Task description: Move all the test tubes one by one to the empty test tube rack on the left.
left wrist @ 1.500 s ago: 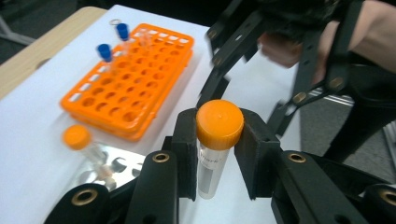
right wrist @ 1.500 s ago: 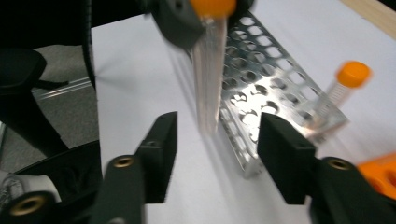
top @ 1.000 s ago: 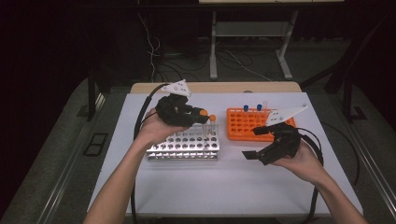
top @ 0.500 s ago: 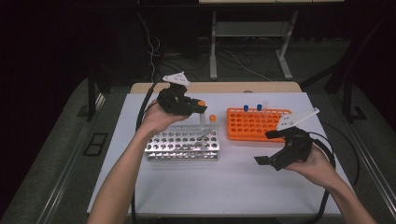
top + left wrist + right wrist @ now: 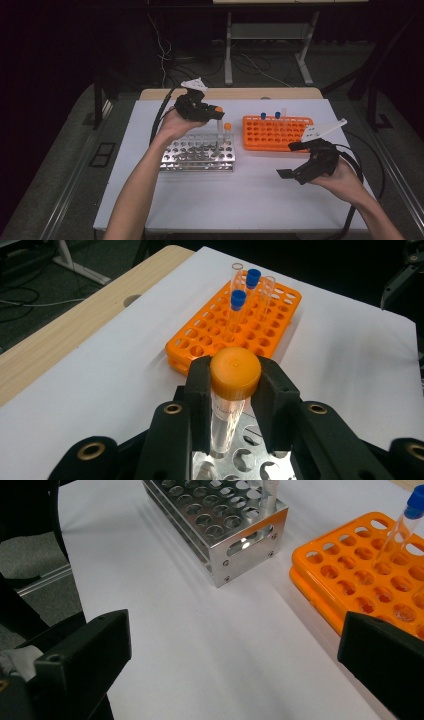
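Left hand-held gripper (image 5: 232, 405) clamps an orange-capped tube (image 5: 231, 395) over the metal rack (image 5: 198, 152); right hand-held gripper (image 5: 235, 675) gapes wide

The table (image 5: 200, 210) carries two racks side by side: the metal rack (image 5: 198, 153) left of centre, the plastic rack (image 5: 274, 134) to its right and a little farther back, a narrow gap between them. My left gripper (image 5: 233, 385) sits over the far right corner of the metal rack, clamped on a capped tube (image 5: 231, 395) that stands upright, lower end in a hole of that rack. A second capped tube (image 5: 227, 134) stands just right of it in the same rack. Three tubes (image 5: 239, 310) stand at the far edge of the plastic rack. My right gripper (image 5: 298, 165) hangs near of the plastic rack, over bare table, jaws apart.
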Demonstrator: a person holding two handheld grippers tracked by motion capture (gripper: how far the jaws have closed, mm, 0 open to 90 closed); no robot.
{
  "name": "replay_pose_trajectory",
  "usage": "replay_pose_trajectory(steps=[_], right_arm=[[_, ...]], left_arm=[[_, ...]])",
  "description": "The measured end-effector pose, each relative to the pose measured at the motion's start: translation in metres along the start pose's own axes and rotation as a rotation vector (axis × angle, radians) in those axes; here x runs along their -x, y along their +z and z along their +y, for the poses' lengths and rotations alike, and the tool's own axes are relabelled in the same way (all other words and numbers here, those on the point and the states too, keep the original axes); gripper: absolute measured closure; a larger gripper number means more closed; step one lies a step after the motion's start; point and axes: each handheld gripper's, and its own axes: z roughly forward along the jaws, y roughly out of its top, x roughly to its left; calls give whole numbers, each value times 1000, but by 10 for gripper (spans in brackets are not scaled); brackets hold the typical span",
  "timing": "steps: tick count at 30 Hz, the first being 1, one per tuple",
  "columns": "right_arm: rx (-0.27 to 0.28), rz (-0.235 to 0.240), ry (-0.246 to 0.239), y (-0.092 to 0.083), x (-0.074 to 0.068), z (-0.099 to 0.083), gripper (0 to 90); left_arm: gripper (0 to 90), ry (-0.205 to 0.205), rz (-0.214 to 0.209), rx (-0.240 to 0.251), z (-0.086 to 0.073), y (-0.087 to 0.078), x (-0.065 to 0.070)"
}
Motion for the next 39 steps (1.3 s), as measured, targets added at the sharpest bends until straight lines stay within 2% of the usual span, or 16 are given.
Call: replay_pose_trajectory(steps=[7,11,17,29,32,39], right_arm=[[2,7,0,0,0,-2,3],[4,10,1,0,0,-3,3],[5,15,-3,1,-1,-2,4],[-2,22,-3,5,0,-3,3],[-3,24,-1,5,1,-4,3],[1,18,18,5,6,-6,4]], left_arm=[[692,11,-5,-19,-4,7,0],[692,5,-5,-10,-9,9,-1],[691,11,-11,-30,-17,14,-2],[679,-11,-40,-48,-26,21,-5],[606,-24,-52,-52,-26,20,-5],[348,-63,18,-47,-25,10,-1]])
